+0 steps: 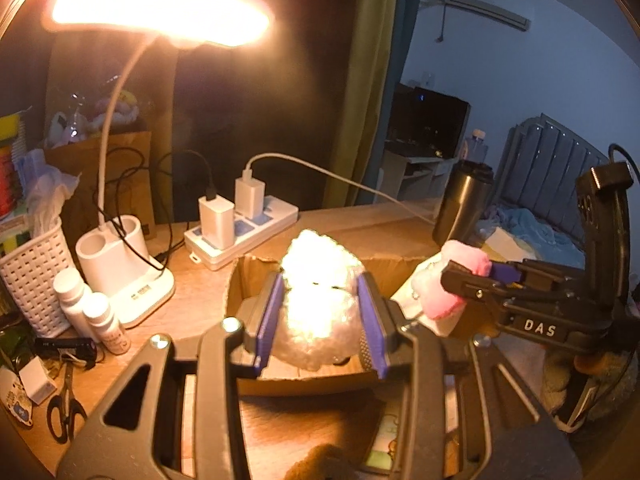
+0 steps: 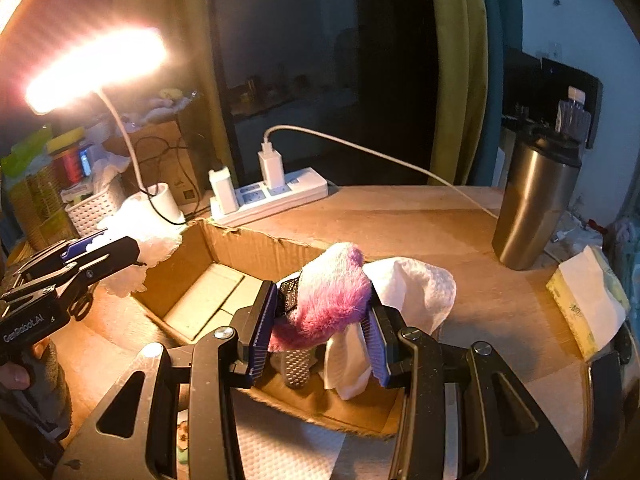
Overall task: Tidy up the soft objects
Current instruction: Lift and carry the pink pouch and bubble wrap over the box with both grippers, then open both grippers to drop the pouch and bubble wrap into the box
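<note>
Tabletop [image 2: 420, 220]: wooden, lamplit, and it carries everything; the cardboard box is our landmark from here on.
Cardboard box [image 2: 188, 256]: open-topped, sitting in the middle of the tabletop, flaps ragged. In the right wrist view its floor shows pale flat panels and no soft thing lying loose on the part I can see.
Desk lamp [image 1: 120, 264]: white base behind and left of the box, its glaring head high above it.
Power strip [image 2: 276, 196]: just behind the box's far edge, two chargers plugged in.
Steel tumbler [image 2: 536, 200]: well off to the right of the box, upright.
White fluffy toy [image 1: 320, 300]: up in the air over the box's left side, blown out by the lamp, so detail is lost.
Pink-and-white plush [image 2: 336, 296]: held over the box's near right corner, white part drooping toward the rim.
Left gripper [image 1: 320, 312]: jaws clamped on the white fluffy toy, one blue pad on each flank; it points forward and slightly down over the box.
Right gripper [image 2: 320, 320]: jaws closed around the pink-and-white plush, reaching in from the box's right side, roughly level.
Progress: early to middle, I'd say. Both soft items are picked up and poised above the box, neither is released.
Left to do: lower each into the box and let go; other soft things may wait outside the box, but I cannot tell from here.
</note>
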### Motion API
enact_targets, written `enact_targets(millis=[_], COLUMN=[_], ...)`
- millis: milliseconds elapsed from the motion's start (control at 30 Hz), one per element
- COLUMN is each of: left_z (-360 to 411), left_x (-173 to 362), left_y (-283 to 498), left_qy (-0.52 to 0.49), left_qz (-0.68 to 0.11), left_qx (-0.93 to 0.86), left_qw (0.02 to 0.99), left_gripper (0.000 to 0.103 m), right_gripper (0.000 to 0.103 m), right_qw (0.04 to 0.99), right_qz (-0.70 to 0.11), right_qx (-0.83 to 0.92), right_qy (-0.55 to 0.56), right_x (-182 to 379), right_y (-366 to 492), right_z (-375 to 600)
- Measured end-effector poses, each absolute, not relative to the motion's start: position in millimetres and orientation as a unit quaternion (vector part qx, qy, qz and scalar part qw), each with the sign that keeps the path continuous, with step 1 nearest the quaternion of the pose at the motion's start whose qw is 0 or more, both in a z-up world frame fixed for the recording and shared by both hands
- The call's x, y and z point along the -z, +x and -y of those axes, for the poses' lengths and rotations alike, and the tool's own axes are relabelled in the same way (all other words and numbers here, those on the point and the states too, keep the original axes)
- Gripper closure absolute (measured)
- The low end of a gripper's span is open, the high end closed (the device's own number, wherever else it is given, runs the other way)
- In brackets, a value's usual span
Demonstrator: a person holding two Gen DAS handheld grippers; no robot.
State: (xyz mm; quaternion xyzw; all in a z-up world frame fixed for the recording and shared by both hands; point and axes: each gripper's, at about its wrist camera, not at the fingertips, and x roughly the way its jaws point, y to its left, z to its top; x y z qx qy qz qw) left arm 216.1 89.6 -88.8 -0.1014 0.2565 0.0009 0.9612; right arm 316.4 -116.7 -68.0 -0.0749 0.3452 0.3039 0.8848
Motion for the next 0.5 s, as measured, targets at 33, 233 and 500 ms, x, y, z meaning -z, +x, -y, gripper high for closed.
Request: enact_targets(millis=[33, 233, 500], left_z=[-89, -83, -81], left_x=[91, 100, 117], left_y=[219, 232, 246], left_qy=[-0.102, -0.101, -0.102], left_qz=[-0.26, -0.276, -0.303], left_qx=[0.0, 0.006, -0.004], left_qw=[0.96, 0.956, 0.947], left_gripper=[0.064, 0.064, 0.064], right_gripper=[0.06, 0.06, 0.06], right_qw=[0.884, 0.883, 0.876], right_qz=[-0.348, -0.368, -0.391], right_qx=[-0.301, -0.279, -0.264], right_qy=[-0.076, -0.082, -0.099], right_x=[71, 85, 104], right_y=[319, 331, 334], right_z=[117, 125, 136])
